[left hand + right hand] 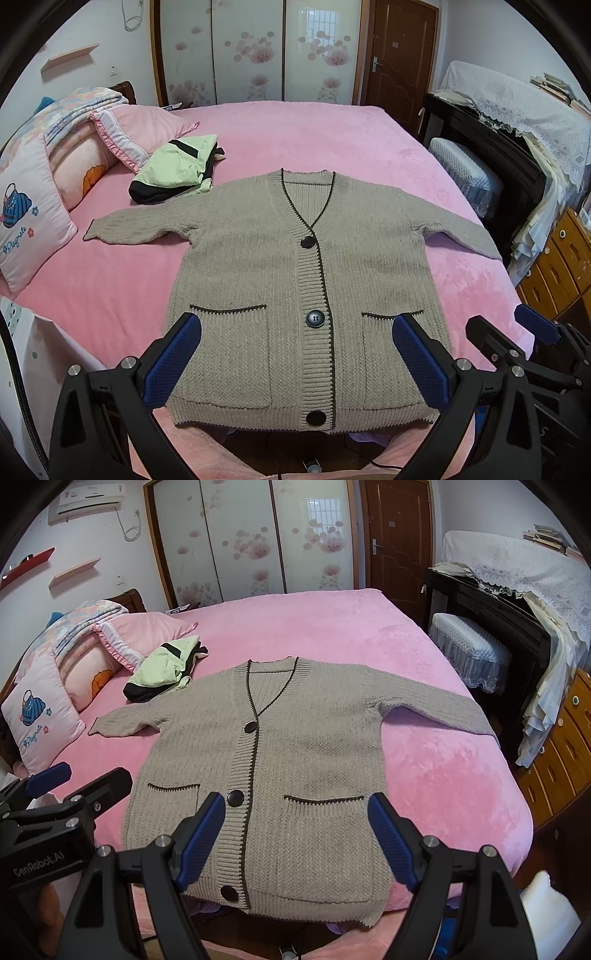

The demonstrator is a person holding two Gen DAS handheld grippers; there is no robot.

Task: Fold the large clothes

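Note:
A beige knit cardigan (258,266) (295,753) with dark trim, three black buttons and two front pockets lies flat and face up on the pink bed, sleeves spread to both sides. Its hem hangs at the bed's near edge. My left gripper (297,332) hovers open above the hem, blue pads wide apart with nothing between them. My right gripper (297,812) is open too, above the cardigan's right pocket, and holds nothing. In each wrist view the other gripper shows at the frame's side: the right gripper (513,325) and the left gripper (85,771).
A folded green and black garment (177,170) (162,668) lies by the pillows (44,206) at the left. A covered stool (465,173) and a dark cabinet stand right of the bed, wooden drawers (557,266) nearer. The pink bedspread (314,136) stretches beyond the collar.

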